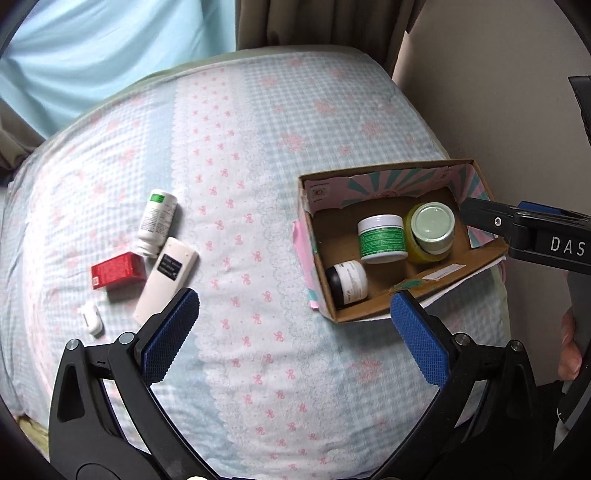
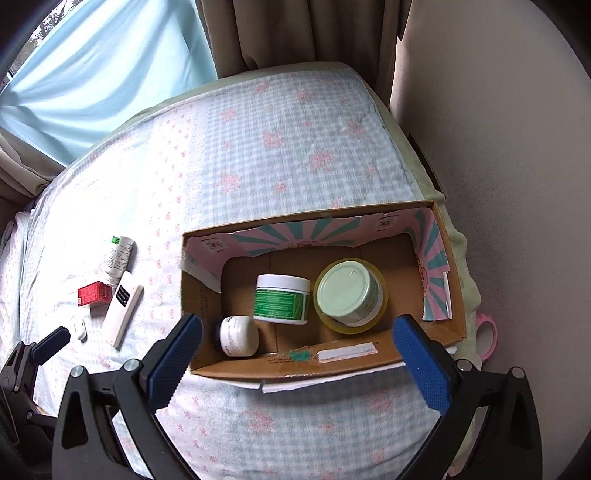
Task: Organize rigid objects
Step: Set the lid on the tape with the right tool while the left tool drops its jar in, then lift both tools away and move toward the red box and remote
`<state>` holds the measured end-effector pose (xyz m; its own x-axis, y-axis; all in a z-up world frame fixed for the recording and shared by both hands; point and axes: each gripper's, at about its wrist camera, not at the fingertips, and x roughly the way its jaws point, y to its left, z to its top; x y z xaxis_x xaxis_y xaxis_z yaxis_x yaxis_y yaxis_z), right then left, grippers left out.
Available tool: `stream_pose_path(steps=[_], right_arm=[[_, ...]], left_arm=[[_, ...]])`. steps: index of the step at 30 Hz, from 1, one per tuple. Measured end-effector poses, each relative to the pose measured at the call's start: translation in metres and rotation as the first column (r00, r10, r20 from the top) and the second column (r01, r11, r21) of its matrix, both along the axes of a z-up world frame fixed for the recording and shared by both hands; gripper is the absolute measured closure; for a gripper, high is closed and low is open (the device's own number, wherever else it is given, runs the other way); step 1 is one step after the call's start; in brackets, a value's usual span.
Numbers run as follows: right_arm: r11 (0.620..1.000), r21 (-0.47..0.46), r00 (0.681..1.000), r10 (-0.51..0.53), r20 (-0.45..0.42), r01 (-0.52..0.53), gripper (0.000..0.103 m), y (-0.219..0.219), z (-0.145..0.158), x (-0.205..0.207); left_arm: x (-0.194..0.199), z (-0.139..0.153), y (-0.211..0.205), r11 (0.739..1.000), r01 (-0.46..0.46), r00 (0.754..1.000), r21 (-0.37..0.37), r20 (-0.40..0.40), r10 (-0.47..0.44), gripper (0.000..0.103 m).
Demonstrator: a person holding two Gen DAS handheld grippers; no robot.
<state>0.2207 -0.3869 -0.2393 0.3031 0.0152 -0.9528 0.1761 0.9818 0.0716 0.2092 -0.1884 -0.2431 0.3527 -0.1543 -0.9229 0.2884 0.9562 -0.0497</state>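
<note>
An open cardboard box lies on the bed at the right. Inside lie a green-labelled white jar, a pale-green-lidded can in a yellow tape ring, and a small black-lidded white jar. Left on the bedspread lie a white bottle, a red box, a white remote and a small white piece. My left gripper is open over bare bedspread. My right gripper is open above the box's near wall.
The checked bedspread has free room between the loose items and the box. Curtains and a wall close off the far and right sides. A pink ring-shaped thing lies past the box's right end.
</note>
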Motion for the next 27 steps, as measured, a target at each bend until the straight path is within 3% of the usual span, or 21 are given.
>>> stream_pose_path(steps=[7, 16, 23, 27], right_arm=[[0.999, 0.023, 0.999, -0.03, 0.038, 0.029, 0.0, 0.07, 0.032, -0.026], [0.998, 0.064, 1.0, -0.021, 0.022, 0.02, 0.0, 0.172, 0.028, -0.036], [0.989, 0.126, 0.997, -0.083, 0.002, 0.082, 0.0, 0.236, 0.011, -0.032], [0.971, 0.173, 0.986, -0.163, -0.038, 0.168, 0.0, 0.265, -0.016, -0.026]], left_arm=[[-0.026, 0.032, 0.092, 1.0, 0.018, 0.996, 0.025, 0.089, -0.02, 0.0], [-0.023, 0.036, 0.203, 0.999, 0.028, 0.995, 0.034, 0.093, -0.031, 0.0], [0.002, 0.018, 0.258, 0.983, 0.159, 0.982, 0.092, 0.086, -0.166, 0.0], [0.027, -0.009, 0.27, 0.94, 0.306, 0.946, 0.151, 0.067, -0.318, 0.0]])
